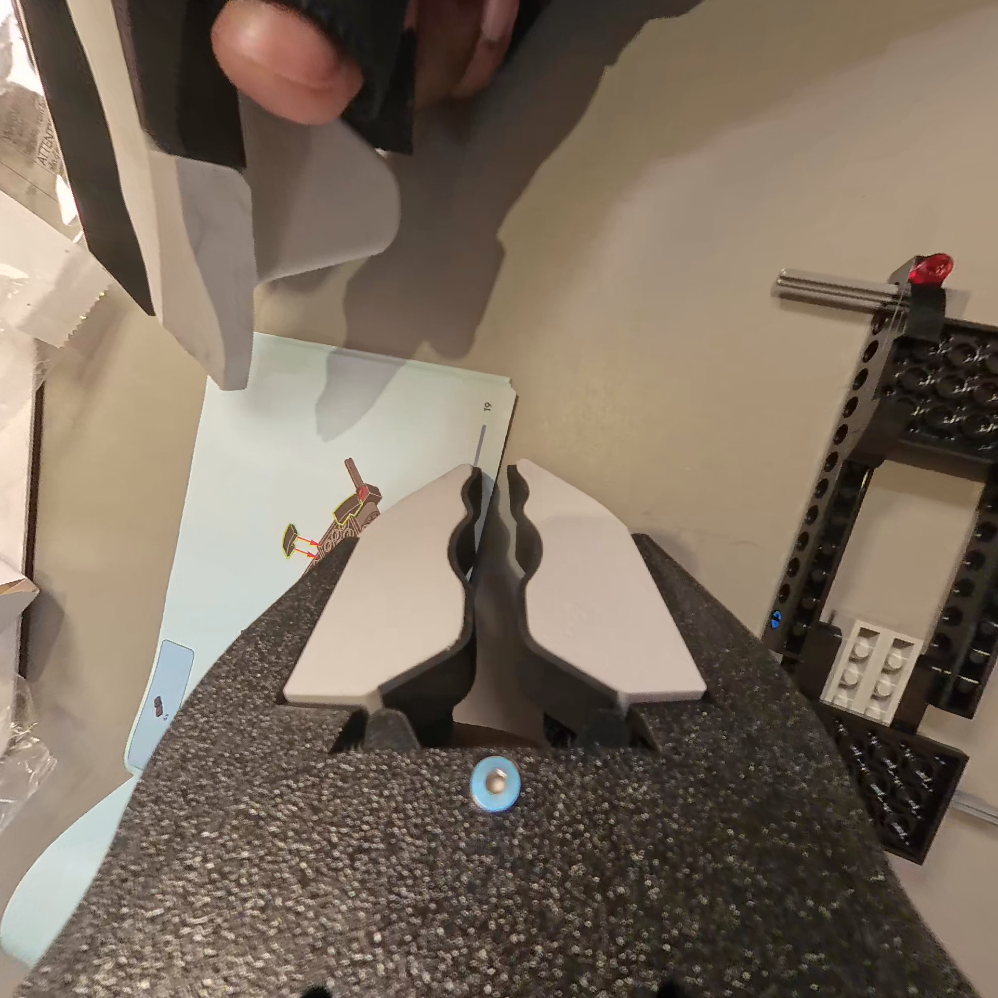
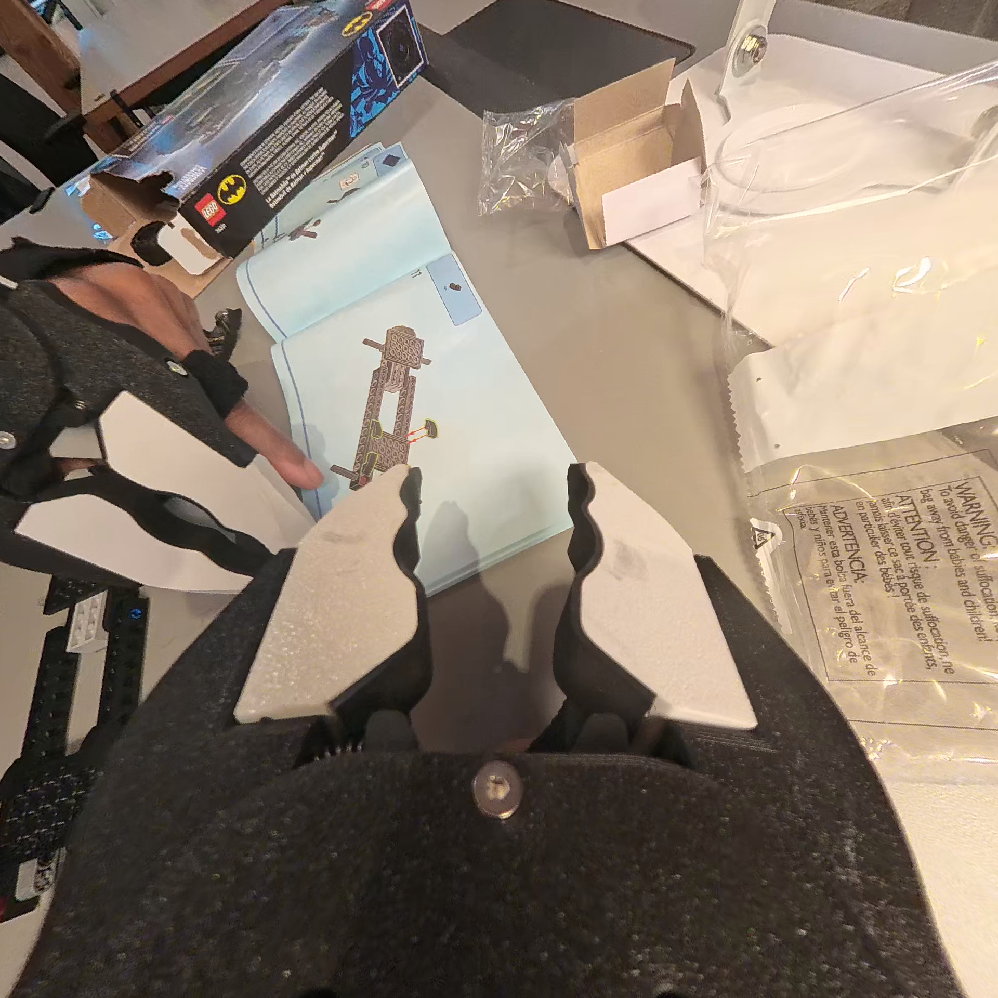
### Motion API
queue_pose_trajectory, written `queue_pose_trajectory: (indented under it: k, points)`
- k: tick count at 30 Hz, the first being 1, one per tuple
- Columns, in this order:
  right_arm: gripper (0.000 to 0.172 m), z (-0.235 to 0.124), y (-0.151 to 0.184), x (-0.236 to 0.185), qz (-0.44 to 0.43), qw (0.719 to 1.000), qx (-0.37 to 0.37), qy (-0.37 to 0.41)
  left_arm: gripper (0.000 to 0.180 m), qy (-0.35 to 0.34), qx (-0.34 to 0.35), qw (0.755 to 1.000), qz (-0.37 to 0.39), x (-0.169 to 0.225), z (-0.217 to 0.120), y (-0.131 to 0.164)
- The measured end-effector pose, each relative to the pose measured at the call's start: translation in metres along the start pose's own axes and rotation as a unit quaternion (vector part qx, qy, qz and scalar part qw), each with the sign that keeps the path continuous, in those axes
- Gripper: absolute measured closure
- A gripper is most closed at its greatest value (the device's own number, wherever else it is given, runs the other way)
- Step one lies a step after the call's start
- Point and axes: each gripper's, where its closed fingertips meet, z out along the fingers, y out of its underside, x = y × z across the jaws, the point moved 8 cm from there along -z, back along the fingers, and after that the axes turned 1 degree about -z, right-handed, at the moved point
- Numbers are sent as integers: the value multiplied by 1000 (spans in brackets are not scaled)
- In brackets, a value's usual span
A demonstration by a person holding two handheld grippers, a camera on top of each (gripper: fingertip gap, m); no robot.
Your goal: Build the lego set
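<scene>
Left gripper (image 1: 489, 470): jaws nearly together, a narrow gap between the wavy black pads; the right-hand edge of the booklet's page runs through that gap, and whether the pads press on it cannot be told.
Left hand (image 2: 162, 324): wrapped on the gripper body, one finger stretched forward onto the booklet's left margin.
Instruction booklet (image 2: 486, 432): pale blue, open flat on the grey table (image 2: 621, 351); long axis runs from the grippers toward the box, spine at the far end of the near page.
Right gripper (image 2: 494, 472): jaws wide apart, nothing between the pads; it hangs over the near right corner of the booklet.
Right hand (image 1: 286, 65): seen in the left wrist view, only fingertips visible, cut off by the top edge.
Brick frame (image 1: 891, 540): black, long and narrow with an open middle, lying right of the booklet; a red stud and a grey axle at its far end, a white brick near its close end; partly cut off at the edge.
Surroundings: printed box (image 2: 259, 124), small cardboard carton (image 2: 626, 156), clear plastic bags (image 2: 891, 567).
</scene>
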Motion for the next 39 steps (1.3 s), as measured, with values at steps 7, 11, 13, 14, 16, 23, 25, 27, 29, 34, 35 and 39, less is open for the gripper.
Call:
queue_pose_trajectory:
  k: [7, 11, 13, 14, 16, 23, 25, 27, 29, 34, 35, 39]
  points:
    - [119, 0, 0, 0, 2, 1000, 1, 0, 172, -4, -5, 1000, 6, 1, 0, 0]
    - [119, -1, 0, 1, 3, 1000, 3, 0, 174, -6, -16, 1000, 15, 2, -2, 1]
    - [119, -1, 0, 1, 3, 1000, 2, 0, 174, -6, -21, 1000, 21, 3, -3, 1]
    - [119, 0, 0, 0, 2, 1000, 2, 0, 174, -6, -22, 999, 23, 3, -3, 1]
    - [119, 0, 0, 0, 2, 1000, 2, 0, 174, -8, -24, 999, 31, 3, -3, 1]
    - [119, -1, 0, 0, 3, 1000, 3, 0, 177, -20, -30, 998, 50, 4, -3, 1]
    - [119, -1, 0, 0, 3, 1000, 4, -1, 178, -21, -30, 998, 51, 4, -3, 1]
    - [119, -1, 0, 1, 3, 1000, 5, -1, 178, -18, -28, 998, 46, 3, -3, 1]
    - [119, -1, 0, 0, 3, 1000, 4, -2, 180, -16, -25, 999, 40, 2, -3, 2]
    - [119, 0, 0, -1, -2, 1000, 1, -6, 180, -11, -21, 999, 27, 1, -3, 2]
    - [119, 0, 0, -1, -2, 1000, 2, -7, 180, -11, -20, 999, 26, 1, -3, 2]
    - [117, -1, 0, -2, -6, 1000, 6, -9, 180, -5, -20, 999, 24, 1, -4, 3]
